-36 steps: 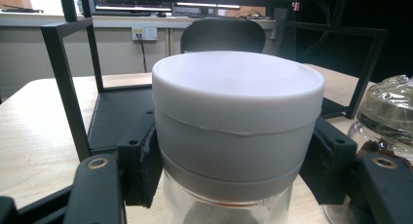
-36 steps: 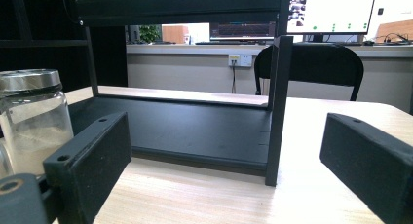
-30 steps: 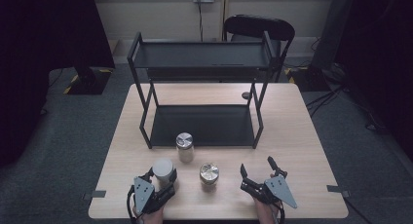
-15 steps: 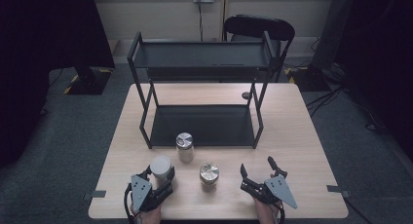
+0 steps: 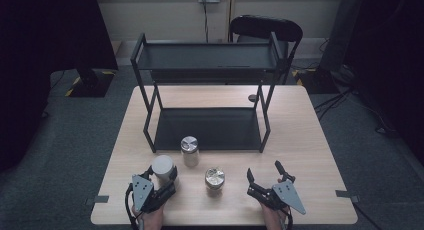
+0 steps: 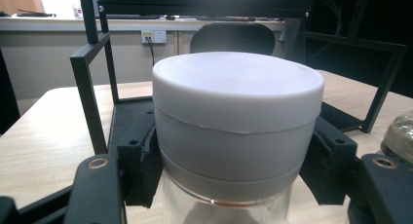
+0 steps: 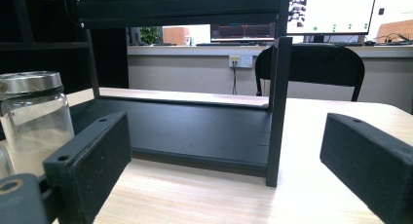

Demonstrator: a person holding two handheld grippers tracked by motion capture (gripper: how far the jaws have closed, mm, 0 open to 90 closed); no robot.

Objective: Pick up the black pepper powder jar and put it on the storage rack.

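Note:
A glass jar with a white lid (image 5: 162, 166) stands near the table's front left, with my left gripper (image 5: 161, 179) shut on it. In the left gripper view the white-lidded jar (image 6: 237, 117) sits between the black pads (image 6: 143, 170), which press on its sides just under the lid. A silver-lidded jar (image 5: 189, 149) stands in front of the black two-tier rack (image 5: 150, 135). A third jar with a shiny top (image 5: 215, 177) is at the front middle. My right gripper (image 5: 265, 179) rests open at the front right, nothing between its pads (image 7: 92, 160).
The rack's lower shelf (image 7: 195, 131) lies ahead of the right gripper, with a black post (image 7: 275, 112) just right of centre and the silver-lidded jar (image 7: 31, 117) to its left. A black chair (image 5: 265, 27) stands behind the table. The third jar's edge (image 6: 399, 136) is beside the left gripper.
The left gripper and the white-lidded jar have shifted slightly away from the table's front edge and a little left. The right gripper has stayed put.

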